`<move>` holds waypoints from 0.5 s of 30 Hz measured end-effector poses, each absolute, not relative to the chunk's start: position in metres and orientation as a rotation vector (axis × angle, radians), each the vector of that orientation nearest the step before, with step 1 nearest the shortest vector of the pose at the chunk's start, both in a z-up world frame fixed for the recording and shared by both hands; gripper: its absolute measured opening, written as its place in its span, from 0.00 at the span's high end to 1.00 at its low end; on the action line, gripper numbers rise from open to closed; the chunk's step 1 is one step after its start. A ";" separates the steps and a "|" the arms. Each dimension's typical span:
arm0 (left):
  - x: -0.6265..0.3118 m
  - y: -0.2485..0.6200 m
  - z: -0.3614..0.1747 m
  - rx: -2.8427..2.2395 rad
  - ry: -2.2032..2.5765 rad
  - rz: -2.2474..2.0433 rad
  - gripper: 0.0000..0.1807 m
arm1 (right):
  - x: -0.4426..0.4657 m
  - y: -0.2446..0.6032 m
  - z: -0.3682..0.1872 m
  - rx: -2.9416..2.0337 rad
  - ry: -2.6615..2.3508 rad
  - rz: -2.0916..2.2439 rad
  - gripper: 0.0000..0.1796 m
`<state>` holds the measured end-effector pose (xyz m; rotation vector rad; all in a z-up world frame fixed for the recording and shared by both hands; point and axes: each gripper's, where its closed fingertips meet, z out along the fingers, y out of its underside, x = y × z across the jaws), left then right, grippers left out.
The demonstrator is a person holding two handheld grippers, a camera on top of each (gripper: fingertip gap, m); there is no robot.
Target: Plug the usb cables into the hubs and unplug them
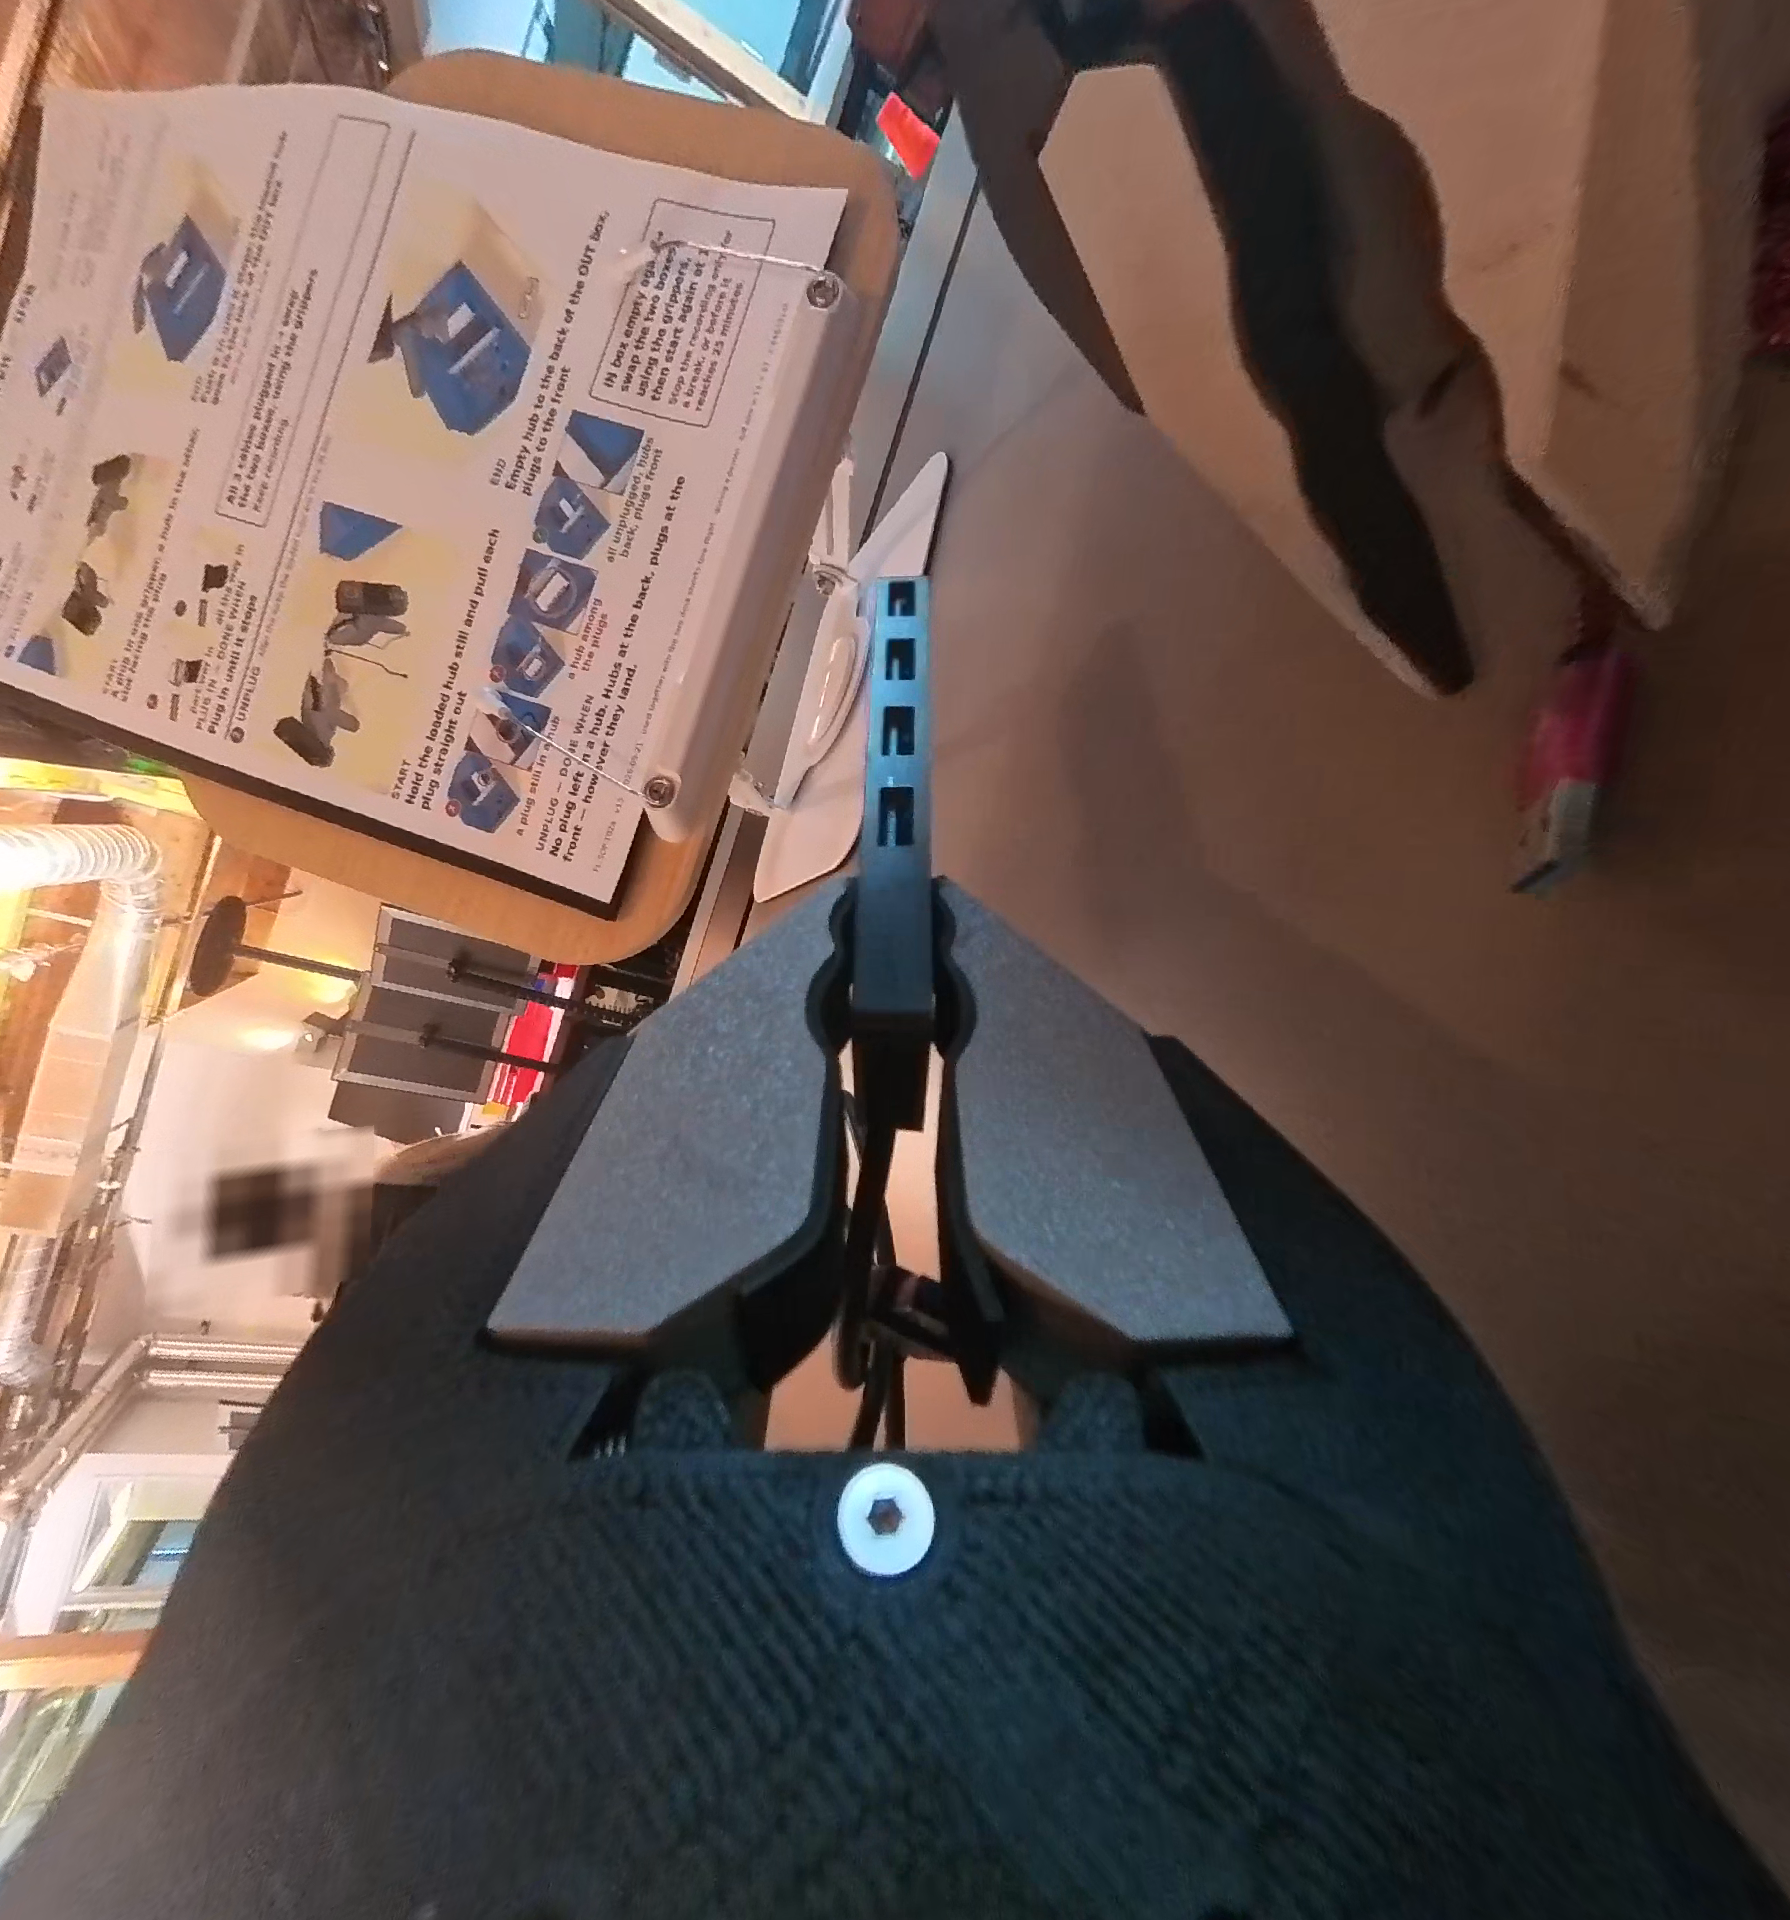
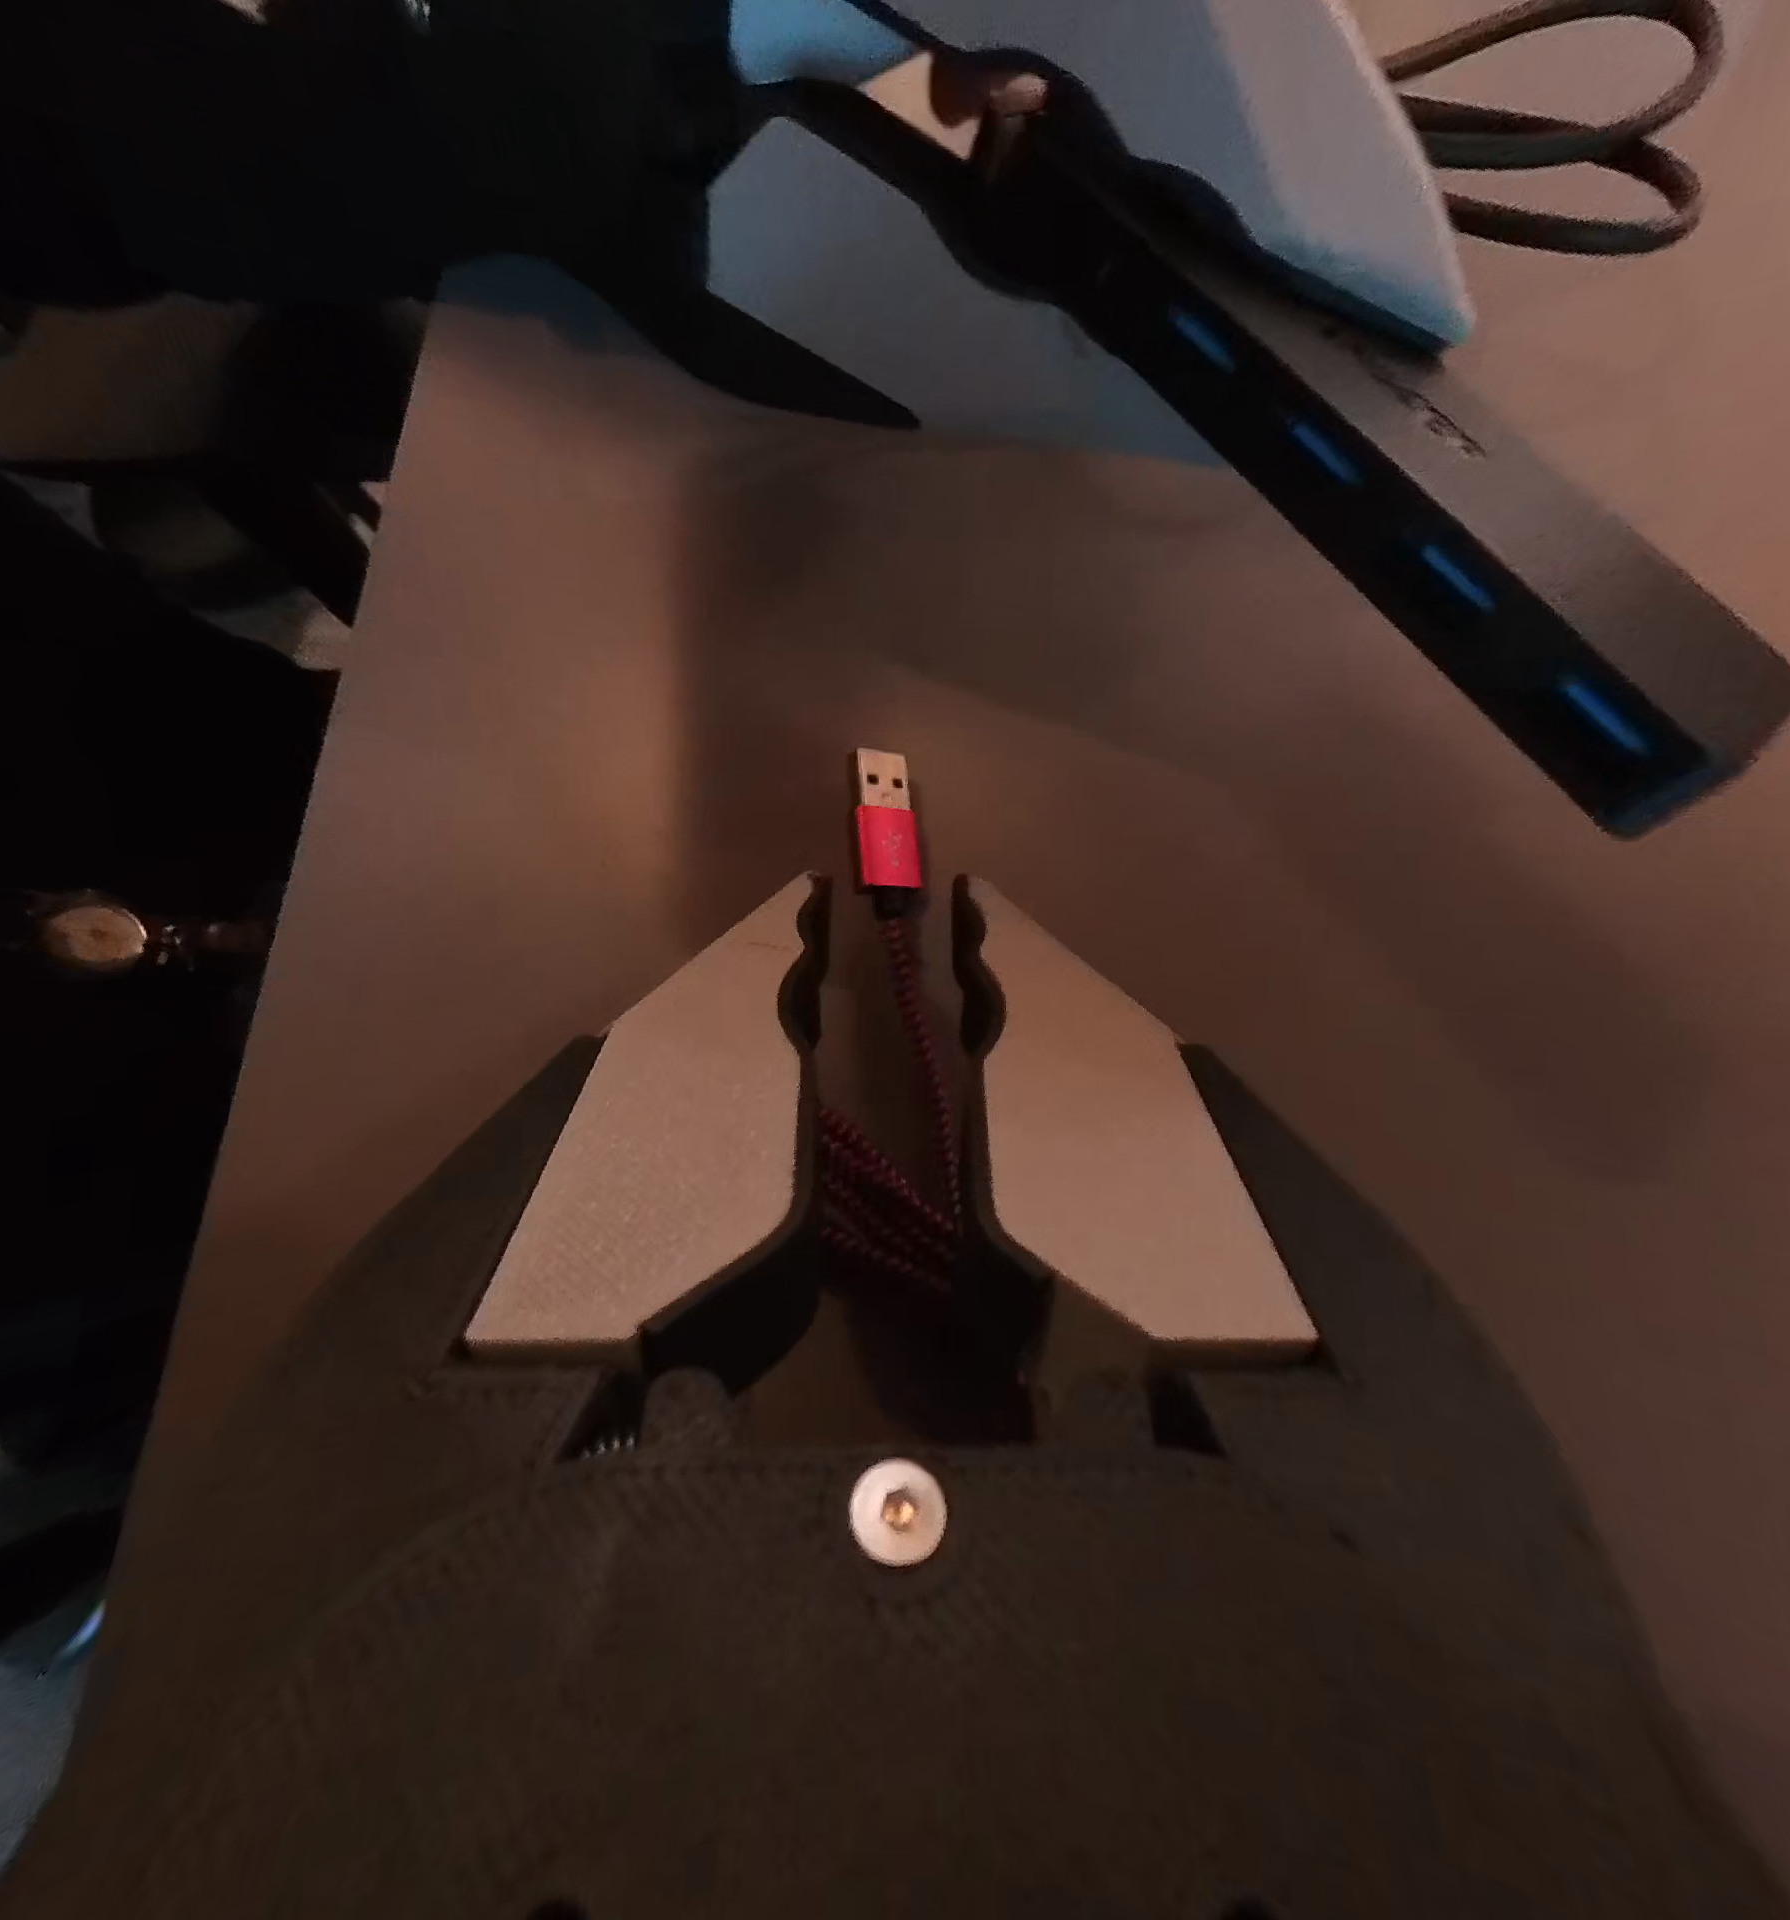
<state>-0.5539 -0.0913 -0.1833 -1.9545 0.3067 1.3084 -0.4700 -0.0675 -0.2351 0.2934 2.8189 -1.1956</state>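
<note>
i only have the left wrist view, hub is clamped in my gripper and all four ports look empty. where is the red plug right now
Observer: The red plug lies on the table just past the tips of the right gripper, with its metal end pointing away from that gripper.
Operator: is the right one holding it
Observer: No, its jaws stand apart on either side of the braided cable and do not touch it.
Operator: how far is it from my hub
Observer: The hub hangs up and to the right of the plug with a clear gap between them, and its ports show blue inside.
</note>
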 end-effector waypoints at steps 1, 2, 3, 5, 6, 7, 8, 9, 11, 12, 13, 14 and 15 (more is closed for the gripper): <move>-0.554 -0.091 -0.183 -1.955 0.307 1.307 0.95 | -0.470 -0.068 -0.236 0.279 2.844 -1.192 0.88; -0.554 -0.091 -0.183 -1.954 0.305 1.305 0.95 | -0.472 -0.069 -0.236 0.277 2.871 -1.194 0.87; -0.554 -0.091 -0.183 -1.953 0.302 1.302 0.95 | -0.474 -0.068 -0.234 0.280 2.887 -1.212 0.85; -0.554 -0.091 -0.182 -1.951 0.297 1.298 0.95 | -0.475 -0.070 -0.223 0.292 2.832 -1.286 0.86; -0.554 -0.092 -0.182 -1.951 0.295 1.299 0.95 | -0.474 -0.071 -0.216 0.312 2.774 -1.321 0.87; -0.554 -0.092 -0.182 -1.951 0.295 1.299 0.95 | -0.474 -0.072 -0.212 0.338 2.718 -1.339 0.88; -0.554 -0.092 -0.182 -1.952 0.294 1.299 0.95 | -0.474 -0.073 -0.212 0.365 2.677 -1.330 0.91; -0.554 -0.092 -0.182 -1.952 0.294 1.300 0.95 | -0.475 -0.073 -0.216 0.395 2.662 -1.306 0.93; -0.554 -0.092 -0.182 -1.951 0.293 1.302 0.95 | -0.479 -0.075 -0.225 0.449 2.683 -1.265 0.97; -0.554 -0.092 -0.182 -1.950 0.292 1.302 0.95 | -0.478 -0.076 -0.228 0.446 2.695 -1.235 0.96; -0.555 -0.092 -0.181 -1.950 0.290 1.302 0.95 | -0.477 -0.076 -0.232 0.440 2.720 -1.206 0.94; -0.555 -0.093 -0.181 -1.949 0.287 1.303 0.95 | -0.479 -0.076 -0.235 0.442 2.755 -1.187 0.93; -0.555 -0.093 -0.181 -1.947 0.286 1.302 0.95 | -0.479 -0.076 -0.236 0.443 2.776 -1.178 0.94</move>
